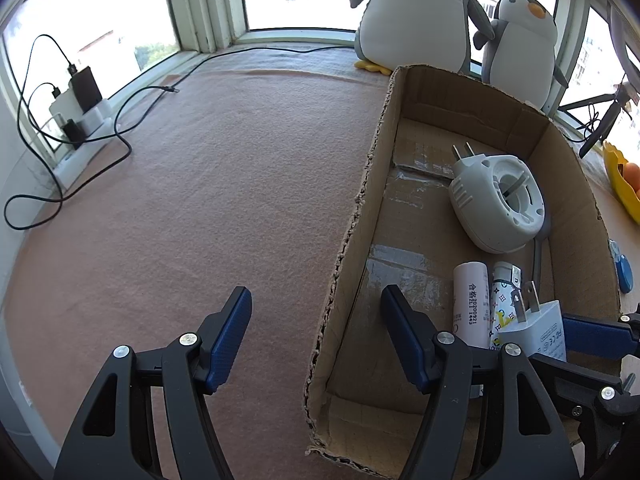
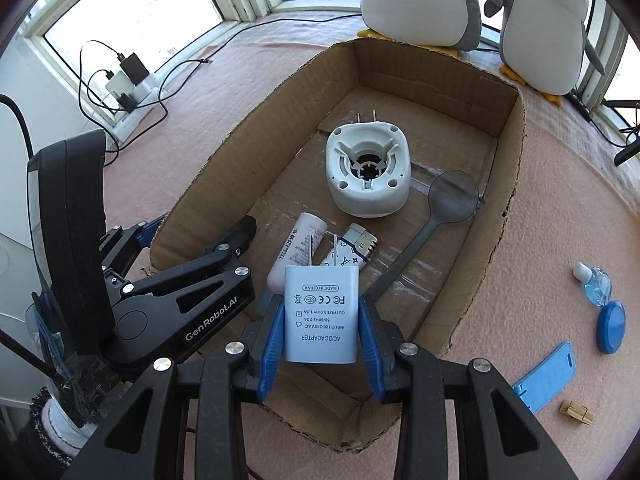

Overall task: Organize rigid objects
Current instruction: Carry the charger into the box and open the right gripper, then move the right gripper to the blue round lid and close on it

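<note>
My right gripper (image 2: 321, 320) is shut on a white AC adapter (image 2: 320, 314) and holds it over the near end of the cardboard box (image 2: 508, 184). The adapter also shows in the left wrist view (image 1: 538, 330). The box holds a white plug-in device (image 2: 368, 170), a grey spoon (image 2: 436, 216), a white tube (image 2: 298, 250) and a patterned lighter (image 2: 352, 248). My left gripper (image 1: 316, 336) is open and straddles the box's left wall (image 1: 352, 240), one finger inside and one outside. It holds nothing.
On the pink cloth to the right of the box lie a blue lid (image 2: 611, 326), a small clear bottle (image 2: 594, 282), a blue flat tag (image 2: 546, 376) and a small wooden block (image 2: 576, 412). Two penguin toys (image 2: 420, 0) stand behind the box. Chargers and cables (image 1: 80, 108) lie at the left.
</note>
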A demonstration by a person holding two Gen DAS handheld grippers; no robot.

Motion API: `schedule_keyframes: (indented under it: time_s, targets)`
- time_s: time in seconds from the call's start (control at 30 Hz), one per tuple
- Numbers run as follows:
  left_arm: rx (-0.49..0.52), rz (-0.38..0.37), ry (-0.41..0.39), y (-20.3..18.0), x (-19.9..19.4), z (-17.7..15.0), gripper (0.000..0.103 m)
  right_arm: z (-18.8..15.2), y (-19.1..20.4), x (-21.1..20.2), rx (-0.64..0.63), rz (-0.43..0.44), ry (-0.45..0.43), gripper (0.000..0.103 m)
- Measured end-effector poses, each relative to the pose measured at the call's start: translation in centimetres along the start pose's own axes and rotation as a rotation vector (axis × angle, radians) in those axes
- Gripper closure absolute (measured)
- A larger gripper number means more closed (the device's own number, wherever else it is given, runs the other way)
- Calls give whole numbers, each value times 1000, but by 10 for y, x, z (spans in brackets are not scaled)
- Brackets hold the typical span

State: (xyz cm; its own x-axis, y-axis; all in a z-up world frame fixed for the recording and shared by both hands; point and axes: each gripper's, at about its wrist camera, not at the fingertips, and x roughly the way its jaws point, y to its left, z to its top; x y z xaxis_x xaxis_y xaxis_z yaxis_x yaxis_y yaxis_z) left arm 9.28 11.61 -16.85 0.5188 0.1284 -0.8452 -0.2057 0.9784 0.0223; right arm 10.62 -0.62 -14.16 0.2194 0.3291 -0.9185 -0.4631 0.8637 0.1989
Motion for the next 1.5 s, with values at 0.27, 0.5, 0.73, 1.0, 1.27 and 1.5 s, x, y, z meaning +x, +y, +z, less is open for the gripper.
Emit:
schedule_keyframes:
  time_s: [0.27, 0.5, 0.73, 1.0, 1.27, 1.5]
  targets:
    - [0, -1, -1, 1, 0, 0, 35, 1, -5, -12, 2, -13, -26, 60]
    - [1, -1, -1, 1, 1, 0, 35, -1, -11, -28, 24, 3, -51, 60]
    - [0, -1, -1, 1, 0, 0, 35, -12, -23, -55, 39, -15, -102, 59]
    - [5, 1, -2, 2, 0, 0, 35, -28, -55, -86, 54, -81, -152, 59]
    - [5, 2, -2, 3, 0, 0, 35, -49, -107, -107, 124, -136, -166, 59]
    - [4, 1, -2, 2, 0, 0, 35, -67, -165, -122, 230, -157, -182, 59]
